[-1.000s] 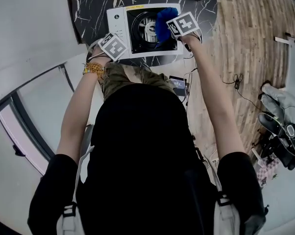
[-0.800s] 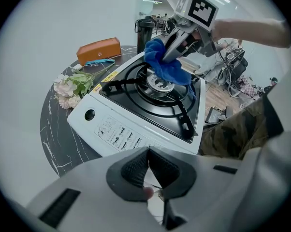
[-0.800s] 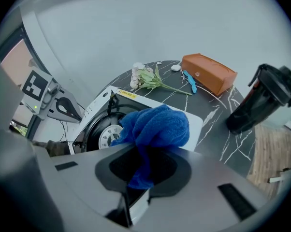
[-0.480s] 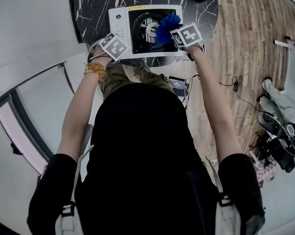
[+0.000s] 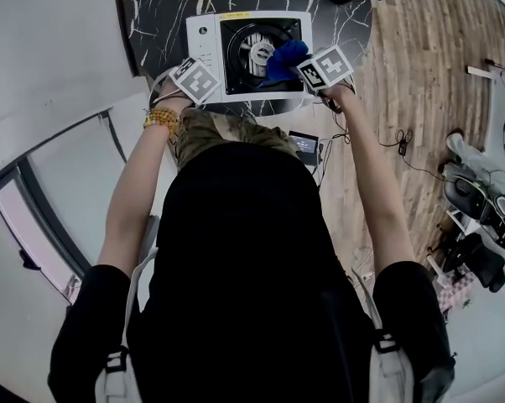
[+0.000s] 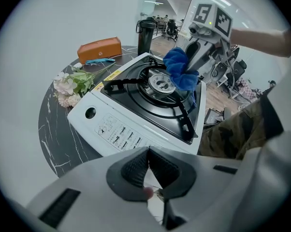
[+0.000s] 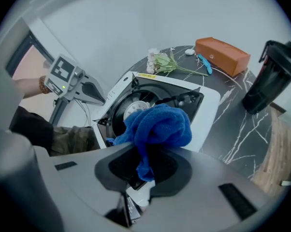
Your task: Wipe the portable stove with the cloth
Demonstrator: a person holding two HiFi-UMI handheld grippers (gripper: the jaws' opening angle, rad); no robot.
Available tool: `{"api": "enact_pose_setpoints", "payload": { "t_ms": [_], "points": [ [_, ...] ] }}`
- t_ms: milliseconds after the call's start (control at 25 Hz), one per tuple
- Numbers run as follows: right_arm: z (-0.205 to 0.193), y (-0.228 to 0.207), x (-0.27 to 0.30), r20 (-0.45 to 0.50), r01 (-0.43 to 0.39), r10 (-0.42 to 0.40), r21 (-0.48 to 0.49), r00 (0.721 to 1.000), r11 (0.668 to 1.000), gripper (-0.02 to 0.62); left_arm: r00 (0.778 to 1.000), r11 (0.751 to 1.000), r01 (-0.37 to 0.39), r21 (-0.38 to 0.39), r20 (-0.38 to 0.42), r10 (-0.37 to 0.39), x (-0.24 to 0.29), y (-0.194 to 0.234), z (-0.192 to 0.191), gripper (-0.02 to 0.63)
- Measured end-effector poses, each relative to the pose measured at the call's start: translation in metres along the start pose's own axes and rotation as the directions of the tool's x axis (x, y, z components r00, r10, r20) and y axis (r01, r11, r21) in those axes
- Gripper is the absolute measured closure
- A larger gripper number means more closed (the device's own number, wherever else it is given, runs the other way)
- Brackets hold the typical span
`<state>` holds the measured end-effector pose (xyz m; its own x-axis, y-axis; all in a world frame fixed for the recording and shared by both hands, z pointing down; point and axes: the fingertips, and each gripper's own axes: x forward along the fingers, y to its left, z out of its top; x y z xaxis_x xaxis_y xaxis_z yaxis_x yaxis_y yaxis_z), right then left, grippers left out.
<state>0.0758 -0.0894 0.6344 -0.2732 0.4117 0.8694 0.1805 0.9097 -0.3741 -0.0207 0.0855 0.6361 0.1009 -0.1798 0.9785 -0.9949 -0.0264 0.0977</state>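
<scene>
Overall, I find the portable stove [image 5: 204,49] standing on a round black table [image 5: 152,15] veined in white, near the edge closest to the person. Its casing is white, its top pan black, with a round burner and black pan supports in the middle and a dark round knob recess on the front panel.

The cloth [image 7: 157,124] is blue terry, bunched into a loose ball. It sits over the right part of the black top, beside the burner. I cannot confirm whether it touches the surface.

Both arms reach forward and down toward the stove. The right gripper [image 7: 144,166] leans steeply down over the stove's right side, its jaws clamped on a fold of the cloth, the rest of which bulges out beyond the tips. The left gripper [image 6: 148,166] points steeply down at the stove's front left corner. Its pads meet and nothing lies between them. A bead bracelet [image 5: 162,118] circles the left wrist.

Writing: the front panel carries rows of small diagrams and print, and a yellow label runs along the far edge. Neither is legible to me. Each gripper's cube bears black-and-white square markers.
</scene>
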Motion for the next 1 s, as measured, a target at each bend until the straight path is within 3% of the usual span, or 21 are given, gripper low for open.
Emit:
{"api": "enact_pose_setpoints", "payload": {
  "t_ms": [120,200,280,400,520,640,800,920,1000],
  "points": [
    [0.022,-0.014,-0.025,0.105,-0.059,0.058,0.008,0.993,0.998,0.543,1.0,1.0,-0.005,0.011,0.001,0.005,0.001,-0.002,-0.001,0.598],
    [0.055,-0.032,-0.05,0.198,-0.011,0.014,-0.013,0.98,1.0,0.541,1.0,1.0,-0.016,0.027,0.006,0.016,0.001,-0.002,0.0,0.598],
    [0.089,-0.043,-0.064,0.198,0.052,-0.031,-0.103,0.98,0.993,0.541,0.999,0.998,-0.033,0.048,0.015,0.032,0.001,-0.001,0.001,0.6],
    [0.113,-0.046,-0.043,0.021,0.101,-0.1,-0.359,0.995,0.928,0.541,0.999,0.998,-0.027,0.054,0.019,0.026,0.0,-0.002,-0.003,0.598],
    [0.103,-0.049,-0.001,-0.188,0.037,-0.164,-0.54,0.968,0.841,0.54,0.999,0.999,0.007,0.047,0.031,-0.008,0.0,-0.002,-0.001,0.598],
    [0.099,-0.048,0.024,-0.306,-0.036,-0.16,-0.548,0.938,0.836,0.541,0.999,0.999,0.026,0.048,0.041,-0.028,0.0,-0.001,0.0,0.598],
    [0.1,-0.035,0.034,-0.432,-0.147,-0.178,-0.62,0.884,0.771,0.541,0.997,0.999,0.028,0.039,0.066,-0.031,0.0,0.001,-0.001,0.598],
    [0.11,-0.014,0.047,-0.418,-0.182,-0.135,-0.634,0.898,0.752,0.555,0.996,0.998,0.04,0.038,0.074,-0.043,0.001,0.0,0.001,0.6],
    [0.109,-0.002,0.053,-0.446,-0.213,-0.128,-0.635,0.886,0.742,0.555,0.995,0.998,0.051,0.037,0.079,-0.053,0.001,-0.001,0.003,0.6]
  ]
}}
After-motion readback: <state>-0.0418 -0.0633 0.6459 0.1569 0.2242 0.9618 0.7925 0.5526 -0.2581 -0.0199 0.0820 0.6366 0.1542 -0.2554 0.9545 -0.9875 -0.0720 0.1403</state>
